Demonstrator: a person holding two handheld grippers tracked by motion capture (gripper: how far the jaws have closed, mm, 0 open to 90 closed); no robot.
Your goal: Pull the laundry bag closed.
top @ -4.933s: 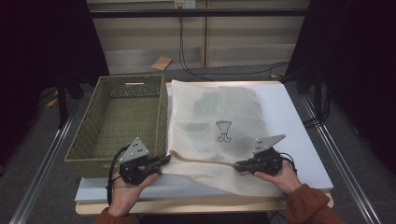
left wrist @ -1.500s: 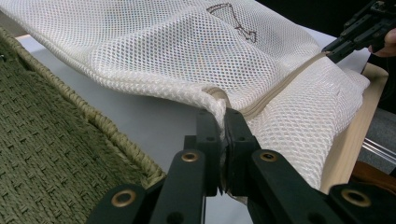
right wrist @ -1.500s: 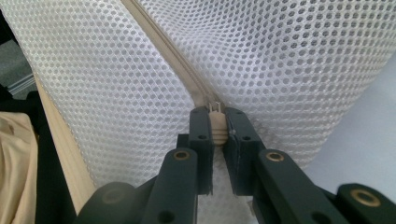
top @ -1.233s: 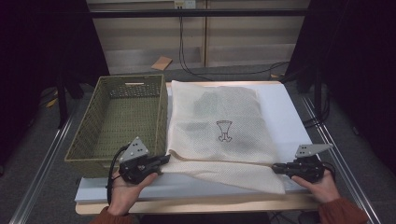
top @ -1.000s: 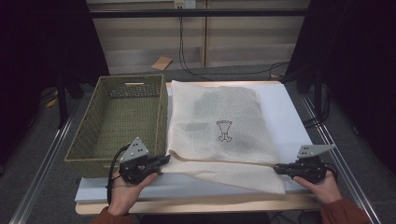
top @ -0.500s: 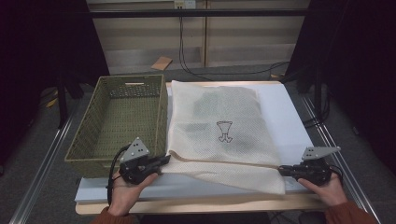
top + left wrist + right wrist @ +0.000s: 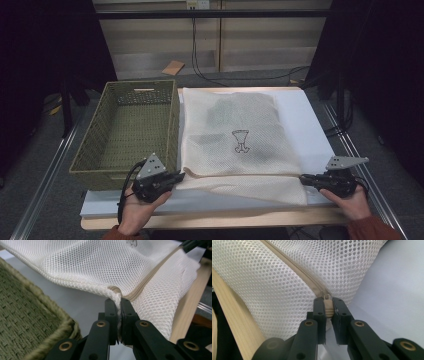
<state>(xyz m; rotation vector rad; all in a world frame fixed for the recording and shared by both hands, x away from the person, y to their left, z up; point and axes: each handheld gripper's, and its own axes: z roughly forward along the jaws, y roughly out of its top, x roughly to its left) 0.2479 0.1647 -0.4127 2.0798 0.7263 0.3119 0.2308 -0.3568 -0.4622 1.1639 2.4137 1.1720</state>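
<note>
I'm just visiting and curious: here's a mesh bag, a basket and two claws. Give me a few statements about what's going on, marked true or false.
1. The left claw is clamped on a corner of the mesh bag. True.
2. The right claw grips the zipper pull. True.
3. The mesh bag lies inside the green basket. False: it lies on the white table top, beside the basket.
4. The bag holds something dark. True.
5. The right claw hangs open above the basket. False: it is shut on the pull at the bag's right corner.

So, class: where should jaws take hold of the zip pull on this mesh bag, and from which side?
Grip the flat ribbed zip pull across its faces, coming from the bag's end in line with the zip, as the right gripper does; the mesh laundry bag lies flat.
</note>
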